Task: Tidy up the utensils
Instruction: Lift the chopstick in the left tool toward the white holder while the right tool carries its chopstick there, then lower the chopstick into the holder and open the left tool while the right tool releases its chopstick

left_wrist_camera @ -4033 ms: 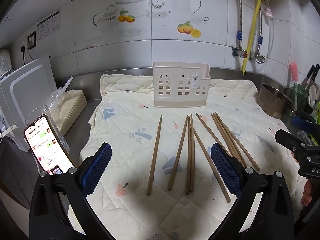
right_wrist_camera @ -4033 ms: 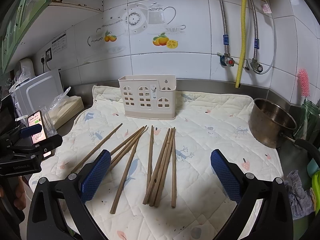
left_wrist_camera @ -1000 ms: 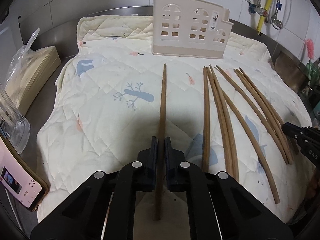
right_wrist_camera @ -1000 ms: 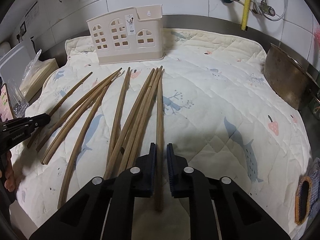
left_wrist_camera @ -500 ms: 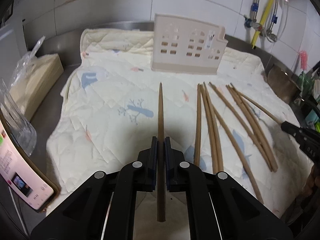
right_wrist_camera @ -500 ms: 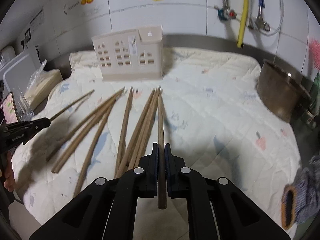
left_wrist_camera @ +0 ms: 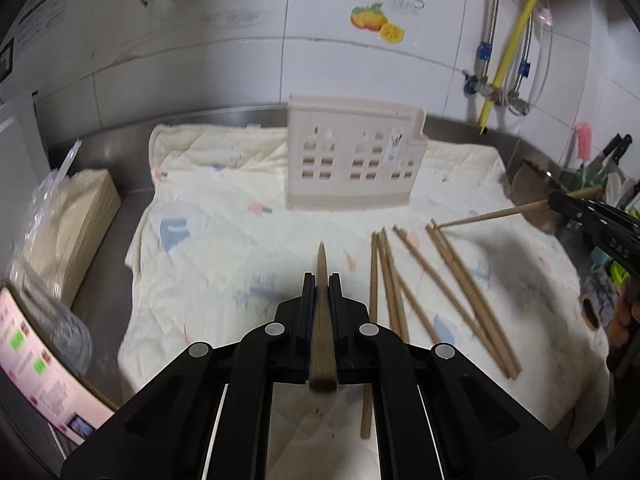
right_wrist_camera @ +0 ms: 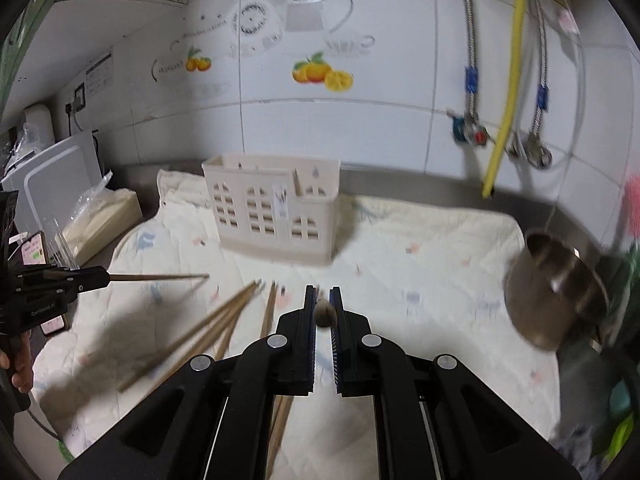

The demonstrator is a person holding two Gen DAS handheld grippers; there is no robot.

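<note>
My left gripper (left_wrist_camera: 321,280) is shut on a brown wooden chopstick (left_wrist_camera: 321,320), held off the cloth and pointing toward the beige utensil holder (left_wrist_camera: 352,160). In the right wrist view my right gripper (right_wrist_camera: 322,294) is shut on another chopstick (right_wrist_camera: 323,314), seen end-on between the pads. The holder (right_wrist_camera: 276,208) stands upright at the back of the quilted cloth. Several loose chopsticks (left_wrist_camera: 420,292) lie on the cloth to the right of the left gripper, and the loose chopsticks (right_wrist_camera: 208,332) show left of the right gripper. Each gripper appears in the other's view with its chopstick raised.
A metal pot (right_wrist_camera: 556,292) sits at the cloth's right edge. A phone (left_wrist_camera: 36,364), a clear glass and a bagged stack (left_wrist_camera: 68,216) stand on the left. Pipes and a yellow hose (right_wrist_camera: 504,80) hang on the tiled wall. The quilted cloth (left_wrist_camera: 208,216) covers the steel counter.
Both grippers have risen from the cloth, each lifting its chopstick clear of the others. The views now tilt up toward the holder and wall.
</note>
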